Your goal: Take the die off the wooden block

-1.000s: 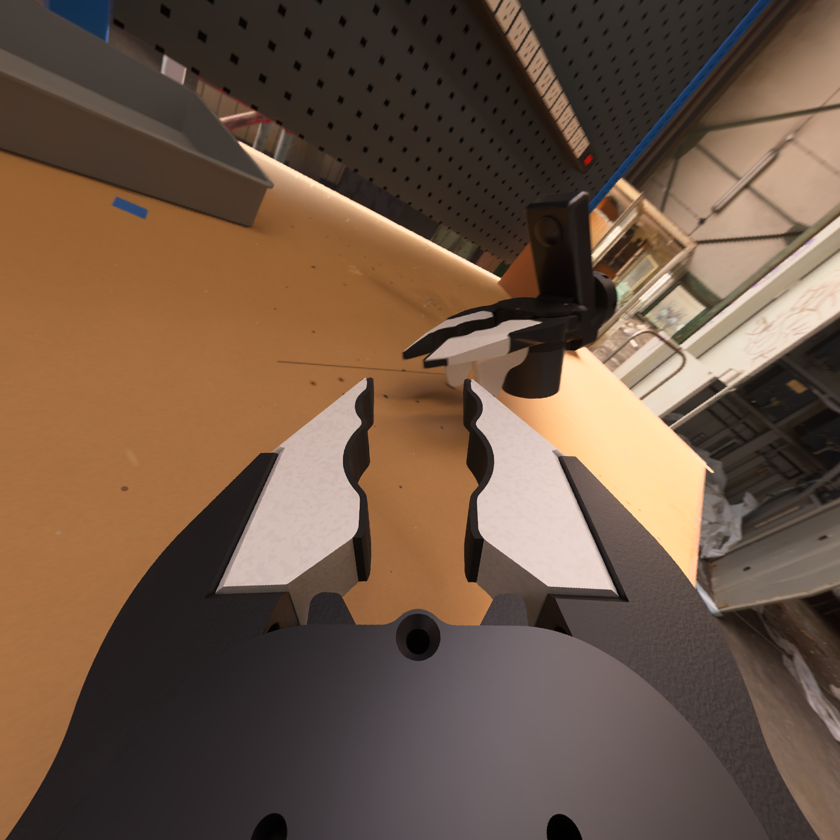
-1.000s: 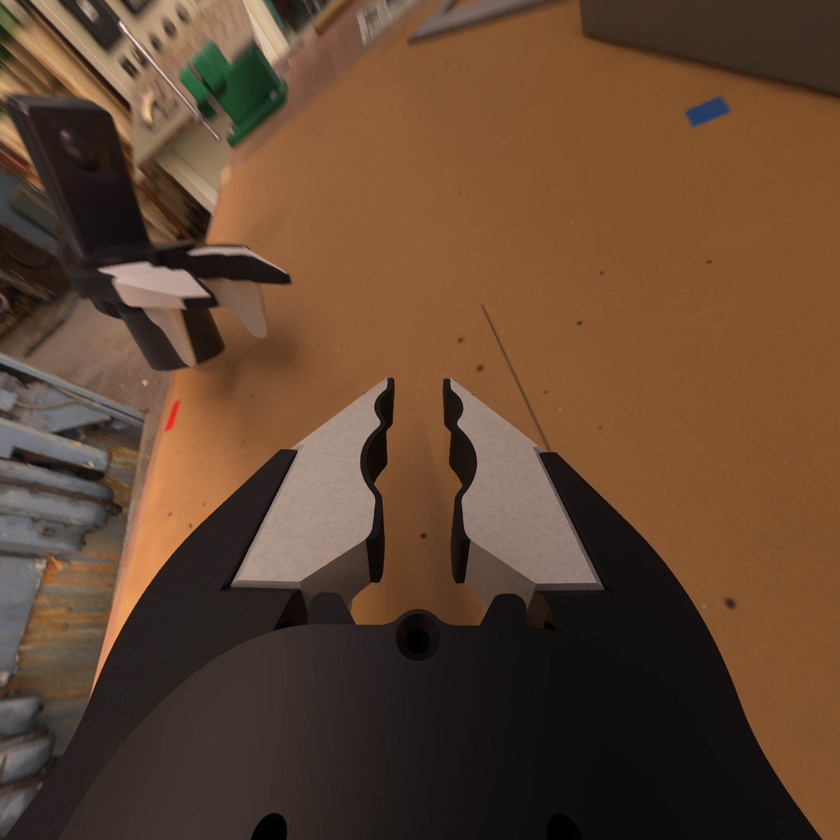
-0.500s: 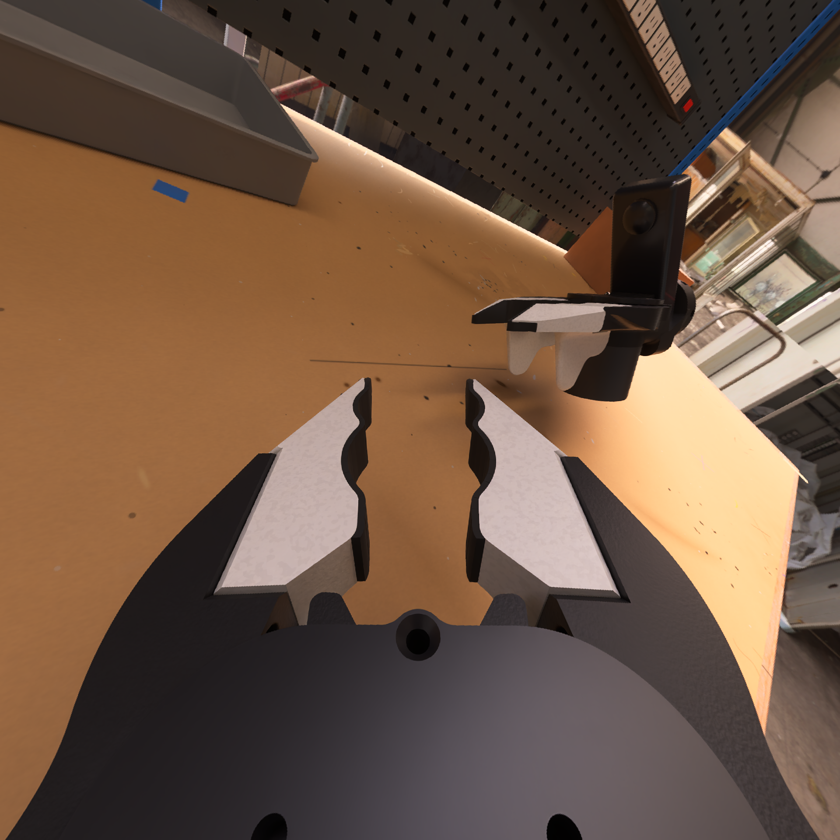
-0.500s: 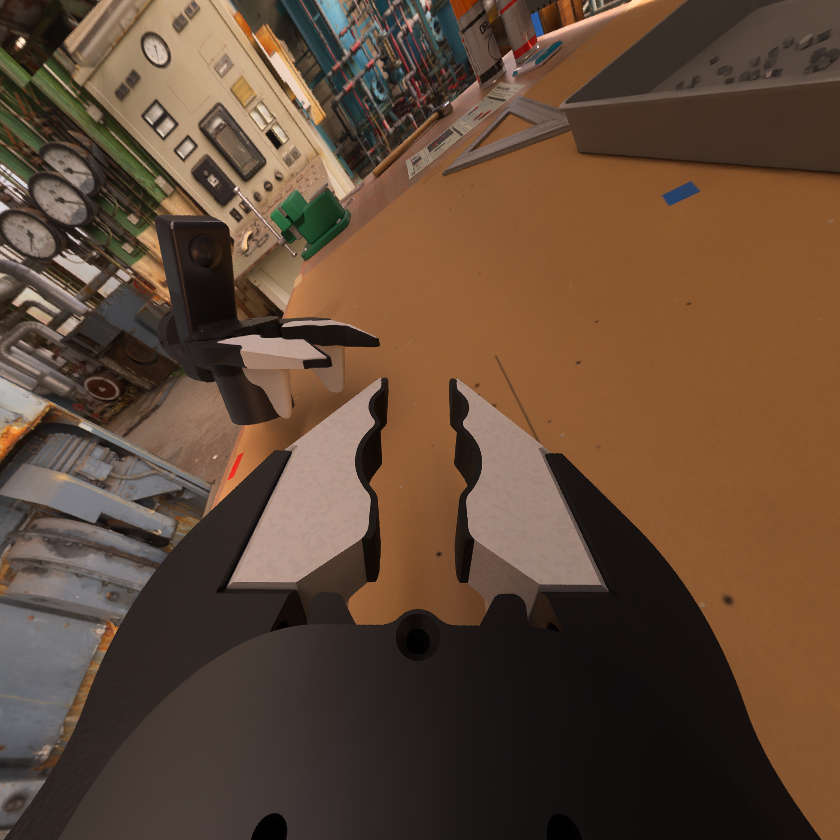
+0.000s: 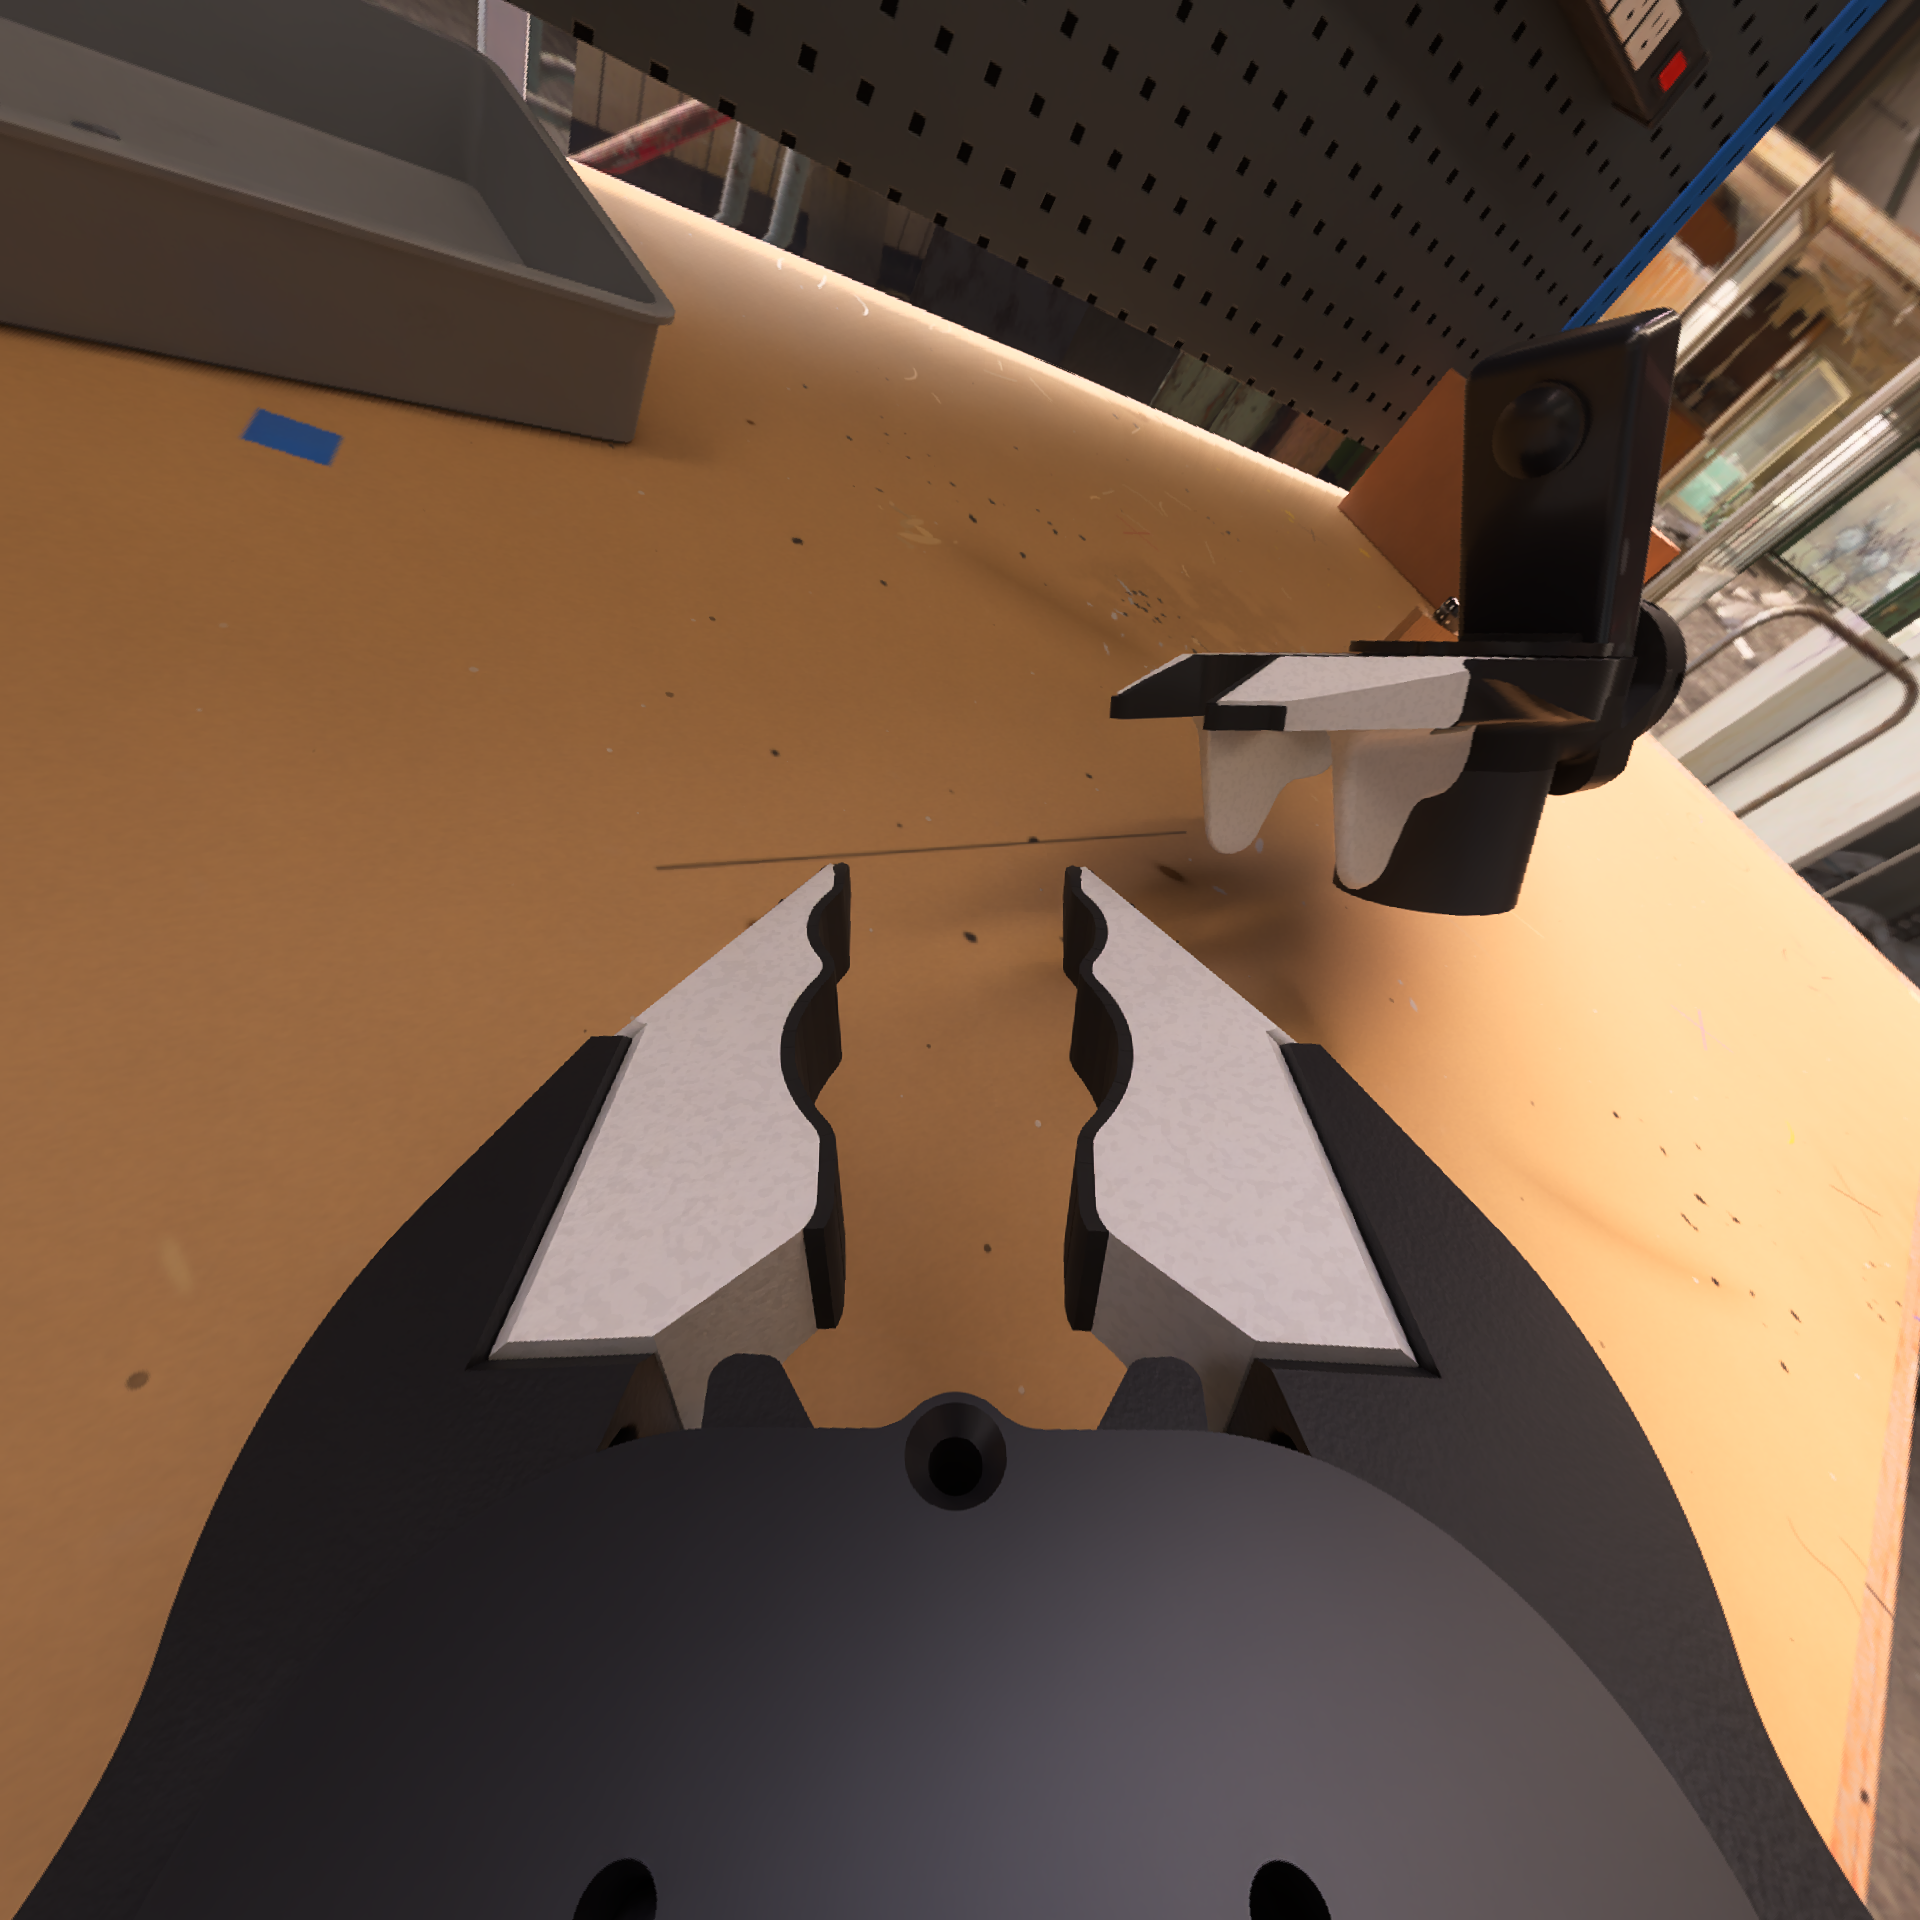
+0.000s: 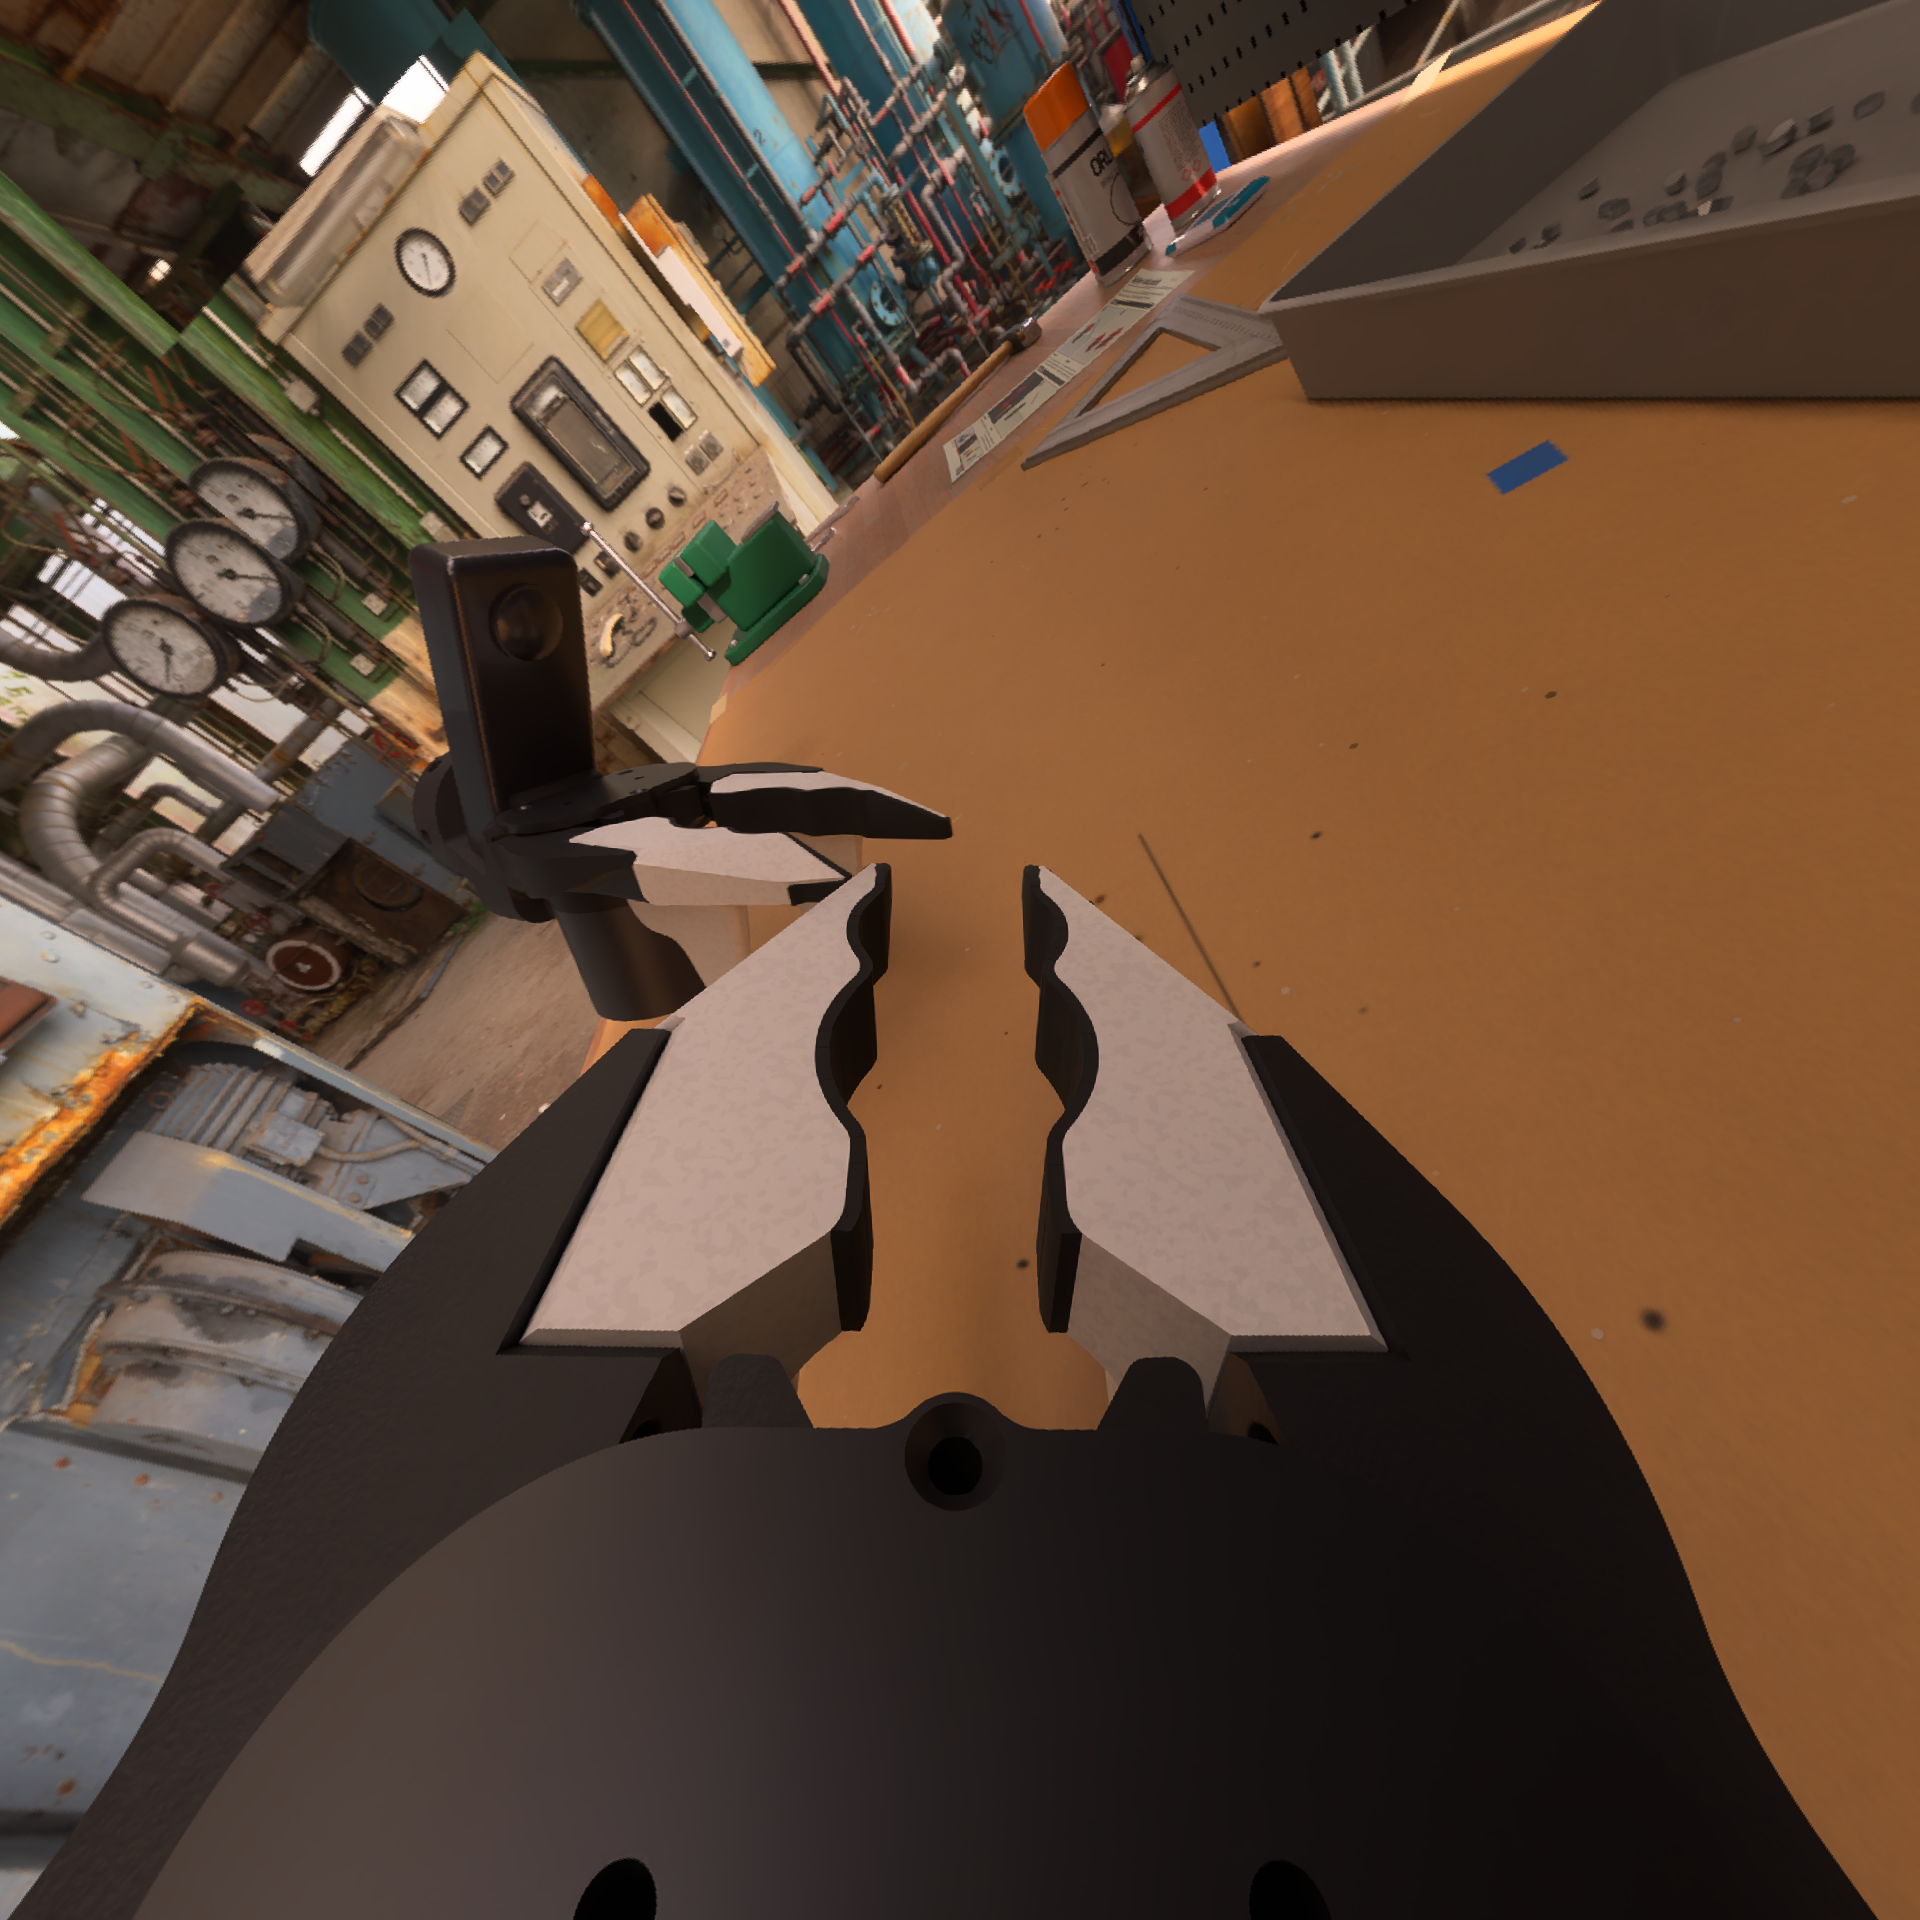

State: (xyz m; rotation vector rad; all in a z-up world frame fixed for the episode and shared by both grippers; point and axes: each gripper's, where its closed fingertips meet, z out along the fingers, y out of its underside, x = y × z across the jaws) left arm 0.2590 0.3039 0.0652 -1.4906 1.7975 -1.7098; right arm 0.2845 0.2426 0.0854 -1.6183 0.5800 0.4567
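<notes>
Spray cans (image 6: 1101,177) at the upper centre of the right wrist view carry lettering, with printed leaflets (image 6: 1049,384) on the table (image 6: 1455,831) below them, beside a metal square (image 6: 1153,364). A grey tray (image 6: 1558,312) fills the upper right, blue tape (image 6: 1525,464) lies below it, and a green vise (image 6: 743,582) stands left of centre. The left hand-held gripper (image 5: 954,883) gapes empty; the right hand-held gripper (image 6: 956,883) is narrower, also empty. Neither view shows die or wooden block
</notes>
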